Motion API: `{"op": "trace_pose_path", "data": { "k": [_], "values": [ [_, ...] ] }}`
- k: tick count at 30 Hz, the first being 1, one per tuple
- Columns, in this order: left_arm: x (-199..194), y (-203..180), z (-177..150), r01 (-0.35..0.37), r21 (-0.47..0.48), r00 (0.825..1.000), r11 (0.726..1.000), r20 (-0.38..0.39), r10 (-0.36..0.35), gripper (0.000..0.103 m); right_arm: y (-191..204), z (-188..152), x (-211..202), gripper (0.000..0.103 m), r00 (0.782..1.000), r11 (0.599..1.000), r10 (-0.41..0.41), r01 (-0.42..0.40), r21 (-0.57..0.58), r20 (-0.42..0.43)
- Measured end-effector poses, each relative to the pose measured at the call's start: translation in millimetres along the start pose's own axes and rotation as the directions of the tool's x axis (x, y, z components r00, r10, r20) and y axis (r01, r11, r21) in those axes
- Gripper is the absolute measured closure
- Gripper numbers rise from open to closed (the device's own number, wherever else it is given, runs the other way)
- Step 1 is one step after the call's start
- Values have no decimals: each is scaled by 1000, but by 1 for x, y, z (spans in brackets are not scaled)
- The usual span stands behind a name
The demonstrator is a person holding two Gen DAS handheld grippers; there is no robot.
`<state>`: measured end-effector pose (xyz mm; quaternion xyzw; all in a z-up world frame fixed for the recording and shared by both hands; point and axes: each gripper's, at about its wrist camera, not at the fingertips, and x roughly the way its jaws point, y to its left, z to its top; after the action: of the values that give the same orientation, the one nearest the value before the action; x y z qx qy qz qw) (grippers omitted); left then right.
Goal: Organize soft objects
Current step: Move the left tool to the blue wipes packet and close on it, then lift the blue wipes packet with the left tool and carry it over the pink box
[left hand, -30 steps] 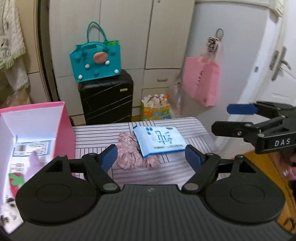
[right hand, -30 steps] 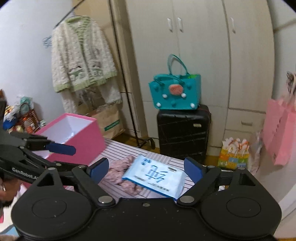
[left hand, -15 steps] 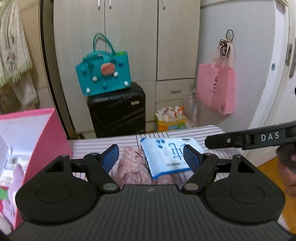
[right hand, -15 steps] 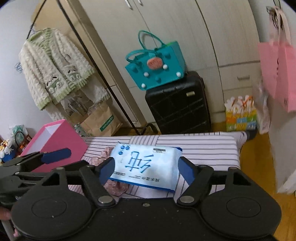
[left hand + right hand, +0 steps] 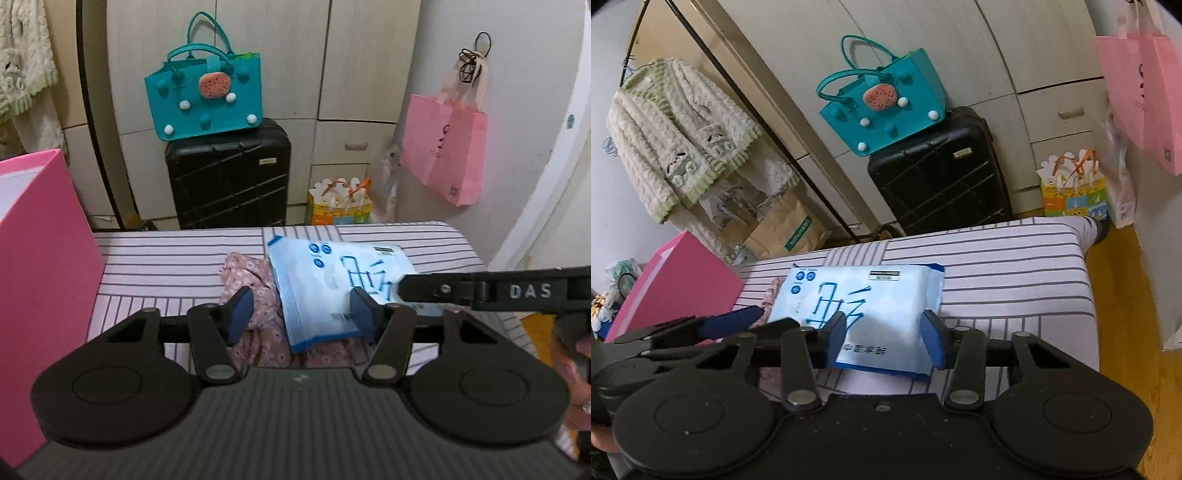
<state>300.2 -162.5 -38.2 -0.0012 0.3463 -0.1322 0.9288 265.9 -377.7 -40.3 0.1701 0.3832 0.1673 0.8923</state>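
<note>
**Step in hand:** approach and closing-in on the first pickup; nothing lifted yet.

**Item 1, tissue pack [image 5: 325, 280]:** blue-and-white soft pack, lying flat on the striped surface [image 5: 166, 266], its left part resting on top of item 2.

**Item 2, floral cloth [image 5: 255, 280]:** pink, crumpled, partly under the pack, showing at the pack's left side and near edge.

**Item 3, pink box [image 5: 40, 258]:** at the left end of the surface, well apart from the pile; judged the likely container.

**Tool A, left gripper [image 5: 301, 314]:** jaws at a middling gap, just been closing. One pad over the cloth, the other over the pack's near part, both items between them. No squeeze visible.

**Tool B, right gripper [image 5: 884, 336]:** jaws narrower, also just been closing. Poised at the pack's near right portion, pack between the pads. No dent in the wrapper, so not judged a grip.

**Next move, as judged:** lower a little further, then close firmly on one item per tool: pack to the right, cloth to the left.

**Caution:** slippery wrapper and overlapping items, hence a risk of dragging the cloth along with the pack.
</note>
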Motion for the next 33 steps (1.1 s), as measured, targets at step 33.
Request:
{"op": "trace_pose_path", "data": {
  "k": [33],
  "values": [
    [-59,8,-34,127,-90,991,988,64,-121,71,38,-41,-44,81,1000,999,29,-29,-31,12]
  ]
}}
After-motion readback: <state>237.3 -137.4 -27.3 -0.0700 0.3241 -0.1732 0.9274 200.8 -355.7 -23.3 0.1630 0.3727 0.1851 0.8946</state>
